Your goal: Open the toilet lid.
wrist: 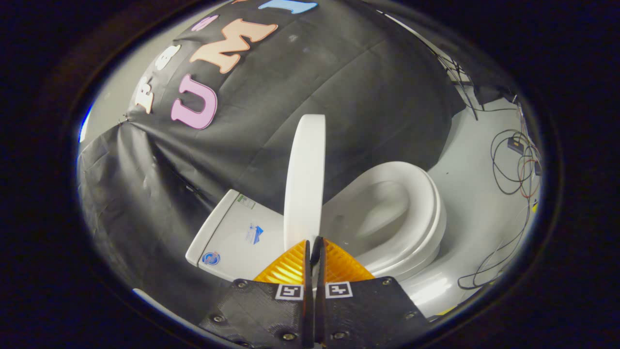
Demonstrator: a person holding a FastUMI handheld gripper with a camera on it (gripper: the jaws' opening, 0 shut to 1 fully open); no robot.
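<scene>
Lid raised, seen edge-on just ahead of the fingers.

The gripper has its 2 fingers drawn nearly together; a thin slit remains, and whether the lid edge is pinched there cannot be told. The lid stands upright between tank and seat. Bowl open beyond the fingers, to the right. Cables lie on the floor further off.

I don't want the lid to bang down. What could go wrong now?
1. The lid stands about upright, edge-on just ahead of the shut gripper; if it is not leaning back past upright, it might fall onto the seat.
2. The jaws seem closed with nothing clearly pinched, so they may not catch it.
</scene>
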